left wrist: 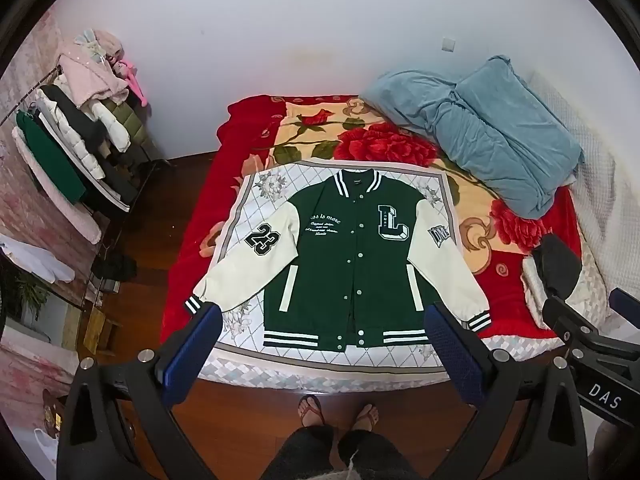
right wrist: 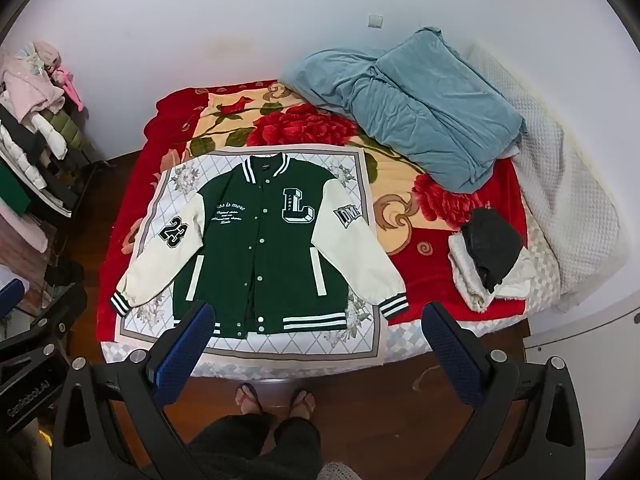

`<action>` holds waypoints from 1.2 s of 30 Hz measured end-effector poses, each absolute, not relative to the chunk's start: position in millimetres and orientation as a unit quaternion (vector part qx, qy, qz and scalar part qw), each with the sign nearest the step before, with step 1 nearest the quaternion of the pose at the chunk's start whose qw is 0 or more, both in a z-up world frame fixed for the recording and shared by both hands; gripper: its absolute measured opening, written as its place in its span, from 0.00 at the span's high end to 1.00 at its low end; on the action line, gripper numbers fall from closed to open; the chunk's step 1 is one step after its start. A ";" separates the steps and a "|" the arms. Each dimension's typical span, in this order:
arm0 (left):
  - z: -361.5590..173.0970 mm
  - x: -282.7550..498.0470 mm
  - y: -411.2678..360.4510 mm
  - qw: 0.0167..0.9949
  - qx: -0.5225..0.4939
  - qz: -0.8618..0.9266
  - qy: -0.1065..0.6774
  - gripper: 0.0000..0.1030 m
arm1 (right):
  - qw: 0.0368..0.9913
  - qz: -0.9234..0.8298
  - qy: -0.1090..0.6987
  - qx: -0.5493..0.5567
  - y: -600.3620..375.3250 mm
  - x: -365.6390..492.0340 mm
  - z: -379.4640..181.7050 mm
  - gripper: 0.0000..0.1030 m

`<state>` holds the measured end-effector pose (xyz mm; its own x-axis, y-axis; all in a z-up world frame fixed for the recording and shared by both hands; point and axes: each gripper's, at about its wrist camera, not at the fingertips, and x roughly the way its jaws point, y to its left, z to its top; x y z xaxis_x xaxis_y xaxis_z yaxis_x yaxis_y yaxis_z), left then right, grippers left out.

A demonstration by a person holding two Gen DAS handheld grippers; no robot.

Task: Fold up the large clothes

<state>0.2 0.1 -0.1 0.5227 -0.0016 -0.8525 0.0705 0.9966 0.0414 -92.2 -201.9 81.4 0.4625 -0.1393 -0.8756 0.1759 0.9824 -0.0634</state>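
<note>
A green varsity jacket with cream sleeves, a big "L" and a "23" patch lies flat, front up and buttoned, on a white diamond-patterned cloth at the bed's near end. Its sleeves spread out and down to both sides. My left gripper hangs high above the jacket's hem, open, nothing between its blue pads. My right gripper is also open and empty, held high over the hem's right part. Both stand well clear of the jacket.
The bed has a red floral blanket, a bunched blue quilt at the far right, and a folded pile of white and dark clothes. A crowded clothes rack stands left. The person's feet stand on the wooden floor.
</note>
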 end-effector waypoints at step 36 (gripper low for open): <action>0.9 0.1 -2.0 0.872 0.034 -0.023 0.488 0.00 | 0.857 -0.089 0.507 0.019 -194.9 -99.6 84.8 0.00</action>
<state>0.1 -2.0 0.9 0.5236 -0.0077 -0.8519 0.0733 0.9967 0.0360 -99.6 -194.9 84.8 0.4700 -0.1328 -0.8726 0.1716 0.9835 -0.0572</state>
